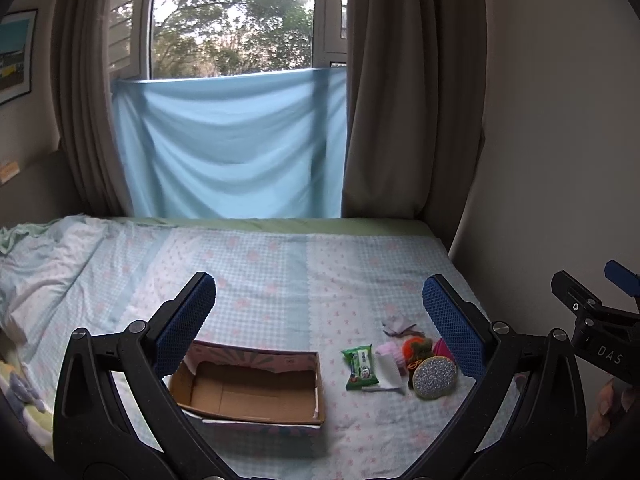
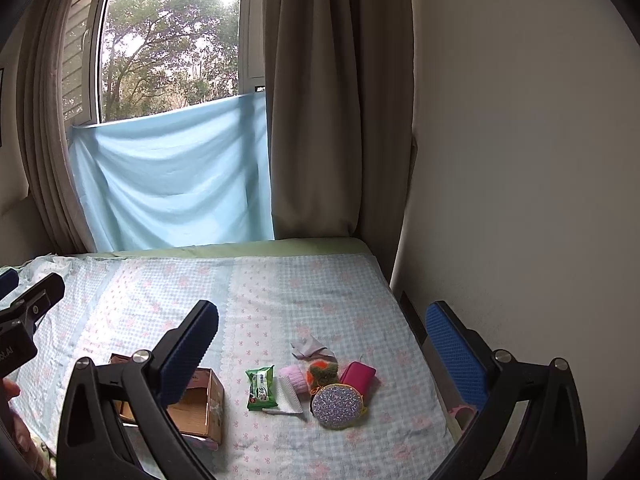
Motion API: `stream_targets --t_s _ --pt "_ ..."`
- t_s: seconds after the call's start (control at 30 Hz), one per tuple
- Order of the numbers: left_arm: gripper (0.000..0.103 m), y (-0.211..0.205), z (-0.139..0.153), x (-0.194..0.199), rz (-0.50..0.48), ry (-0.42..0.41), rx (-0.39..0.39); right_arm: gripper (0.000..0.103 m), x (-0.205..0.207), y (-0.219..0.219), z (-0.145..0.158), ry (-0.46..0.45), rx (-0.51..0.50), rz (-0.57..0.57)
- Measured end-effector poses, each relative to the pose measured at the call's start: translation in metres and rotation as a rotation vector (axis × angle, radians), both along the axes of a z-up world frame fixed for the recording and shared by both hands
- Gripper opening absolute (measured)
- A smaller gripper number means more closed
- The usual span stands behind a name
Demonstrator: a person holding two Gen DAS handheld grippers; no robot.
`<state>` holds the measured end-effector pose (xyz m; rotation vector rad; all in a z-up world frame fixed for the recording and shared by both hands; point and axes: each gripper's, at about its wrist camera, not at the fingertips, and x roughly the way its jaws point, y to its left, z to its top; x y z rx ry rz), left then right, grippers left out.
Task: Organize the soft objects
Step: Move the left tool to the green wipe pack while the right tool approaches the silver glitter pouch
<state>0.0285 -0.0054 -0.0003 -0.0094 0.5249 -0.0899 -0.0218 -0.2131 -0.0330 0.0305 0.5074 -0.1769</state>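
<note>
While both tools hang above the bed, nothing is held: left gripper spread wide, empty; right gripper spread wide, empty.

Cardboard box: lower centre of the left view, open, bare inside, long axis across the frame.

Soft items, one touching cluster just right of the box: green wipes pack, pink knit piece, orange-green pompom, magenta pouch, glitter round pouch.

Cluster lies low between the right gripper's fingers, so that hand looks nearer. Open sheet beyond; wall at frame right.
</note>
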Motion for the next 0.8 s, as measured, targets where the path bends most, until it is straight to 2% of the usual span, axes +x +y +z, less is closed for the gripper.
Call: stream_targets --t_s 0.13,0.27,0.47,0.6,0.8 --pt "0.103 -0.016 -0.02 0.029 -0.06 0.065 0.009 0.103 0.005 -0.003 -0.012 0.017 -0.015 -0.008" --pt "0.103 -0.035 -0.058 0.067 -0.125 0.17 -0.003 0.103 0.016 -0.013 -0.039 0.087 0.005 -0.029" --pt "0.103 -0.066 -0.145 0.118 -0.146 0.33 -0.026 0.103 0.039 -0.032 -0.097 0.181 0.068 -0.128" --pt "0.103 -0.082 -0.209 0.15 -0.117 0.434 -0.048 0.103 0.064 -0.046 -0.148 0.264 0.093 -0.127" --pt "0.103 -0.101 -0.303 0.196 -0.08 0.557 -0.031 0.103 0.108 -0.065 -0.237 0.386 0.129 -0.126"
